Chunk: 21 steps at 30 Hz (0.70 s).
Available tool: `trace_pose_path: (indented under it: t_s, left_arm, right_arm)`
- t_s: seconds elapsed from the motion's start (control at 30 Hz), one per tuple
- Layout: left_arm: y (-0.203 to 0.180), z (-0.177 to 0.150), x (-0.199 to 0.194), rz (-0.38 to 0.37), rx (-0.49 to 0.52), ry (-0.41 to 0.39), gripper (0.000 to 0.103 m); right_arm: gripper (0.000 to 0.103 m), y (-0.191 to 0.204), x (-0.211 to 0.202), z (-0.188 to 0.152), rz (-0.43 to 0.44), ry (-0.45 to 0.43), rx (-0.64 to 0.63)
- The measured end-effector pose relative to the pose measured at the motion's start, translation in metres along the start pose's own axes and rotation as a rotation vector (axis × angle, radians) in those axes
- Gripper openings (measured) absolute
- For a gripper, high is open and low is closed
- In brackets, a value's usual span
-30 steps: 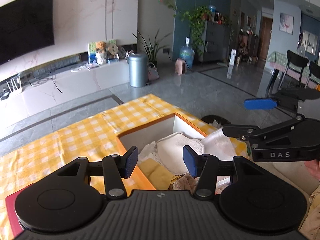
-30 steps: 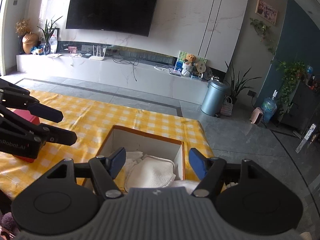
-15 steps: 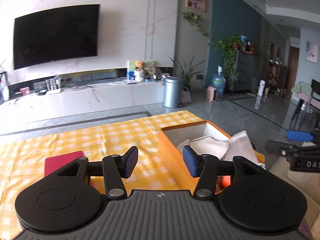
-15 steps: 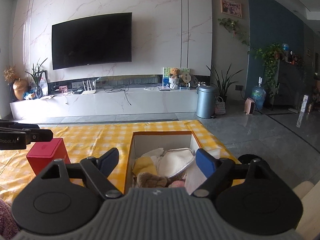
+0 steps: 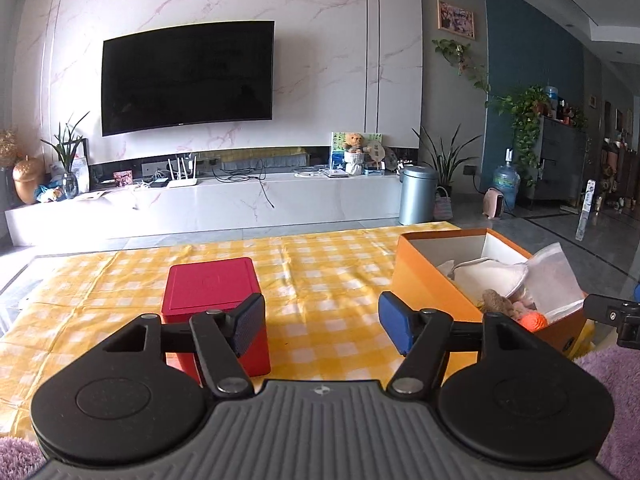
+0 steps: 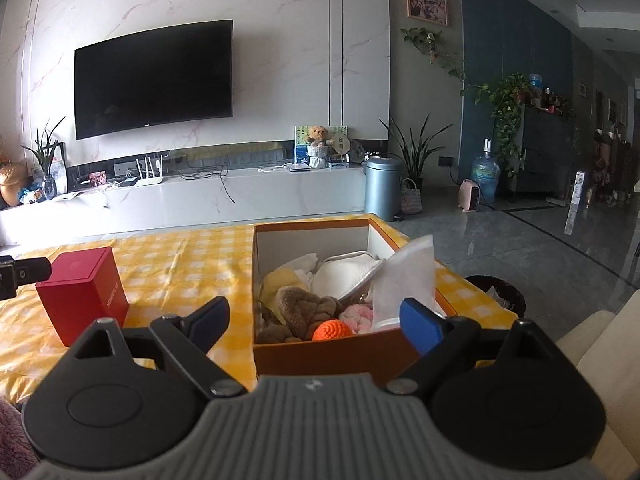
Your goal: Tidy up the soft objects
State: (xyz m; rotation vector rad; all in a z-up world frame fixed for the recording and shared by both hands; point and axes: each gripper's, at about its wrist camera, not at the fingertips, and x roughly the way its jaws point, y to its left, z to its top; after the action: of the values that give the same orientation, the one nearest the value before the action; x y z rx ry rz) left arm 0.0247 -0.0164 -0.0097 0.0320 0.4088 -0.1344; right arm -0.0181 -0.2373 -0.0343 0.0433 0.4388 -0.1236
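Orange cardboard box (image 6: pixel 332 354) stands at the right end of the surface (image 5: pixel 320 276), which is covered in yellow checked cloth. Inside it lie a brown plush toy (image 6: pixel 304 310), an orange ball (image 6: pixel 331 330), a pink knitted piece (image 6: pixel 358 316), white towels (image 6: pixel 344 276) and a white bag (image 6: pixel 406 280). Red box (image 5: pixel 214 300) stands well apart to the left. Left gripper (image 5: pixel 320 326) and right gripper (image 6: pixel 316 320) are both spread wide, holding nothing, above the near edge.
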Motion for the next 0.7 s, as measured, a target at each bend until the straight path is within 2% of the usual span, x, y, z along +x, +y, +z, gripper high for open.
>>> trace_pose_path:
  t_s: [0.13,0.47,0.7]
  left_arm:
    - [-0.006,-0.007,-0.003,0.034,0.012,0.003,0.087]
    - [-0.018,-0.020,0.001,0.008,0.065,0.065,0.091]
    - [-0.022,-0.025,0.001,0.003,0.067,0.111,0.091]
  right_arm:
    - [0.092,-0.002,0.009,-0.011,-0.001,0.036,0.037]
    - [0.092,0.003,0.021,-0.023,-0.002,0.075,-0.008]
    - [0.093,0.002,0.019,-0.024,-0.003,0.062,-0.001]
